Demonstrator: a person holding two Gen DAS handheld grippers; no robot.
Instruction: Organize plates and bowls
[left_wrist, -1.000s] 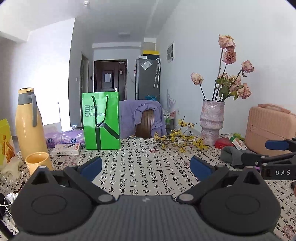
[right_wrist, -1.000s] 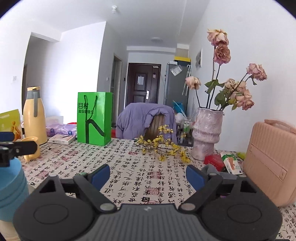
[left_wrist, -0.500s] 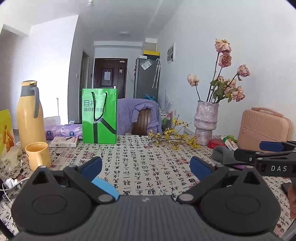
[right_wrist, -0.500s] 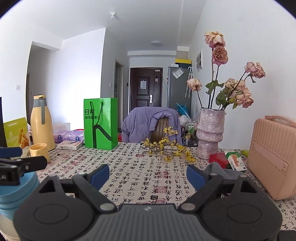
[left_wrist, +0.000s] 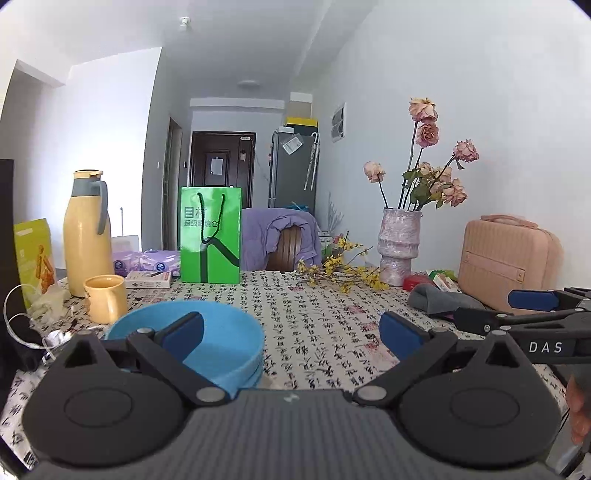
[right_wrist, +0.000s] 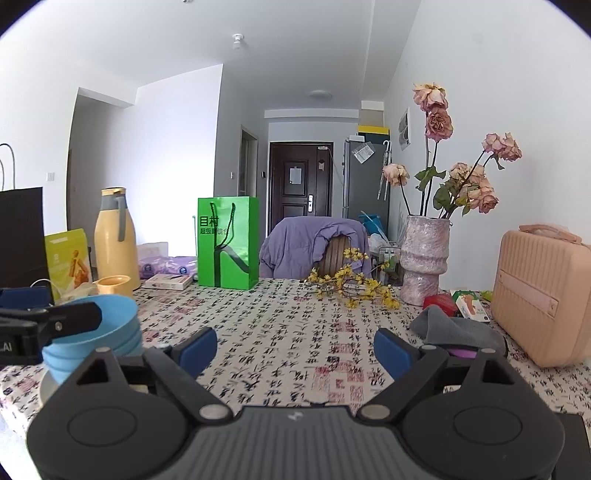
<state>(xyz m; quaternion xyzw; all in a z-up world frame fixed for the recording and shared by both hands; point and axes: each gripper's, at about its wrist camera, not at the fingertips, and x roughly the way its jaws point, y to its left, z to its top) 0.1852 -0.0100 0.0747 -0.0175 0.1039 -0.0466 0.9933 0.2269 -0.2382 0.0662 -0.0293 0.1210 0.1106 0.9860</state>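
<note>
Left gripper (left_wrist: 291, 328) fingers spread wide, empty; left finger over the round blue plastic bowls (left_wrist: 207, 343), apparently stacked, near the counter (left_wrist: 314, 332) front-left edge. Right gripper (right_wrist: 295, 349) likewise wide, empty. Beyond, yellow mug (left_wrist: 105, 299).

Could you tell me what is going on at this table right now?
A person holds a gripper in each hand over a cluttered table. Both the left gripper and the right gripper are open and hold nothing. A stack of blue bowls sits at the near left, on what looks like a white plate. The left gripper's left finger reaches over the top bowl's rim, without gripping it.
</note>
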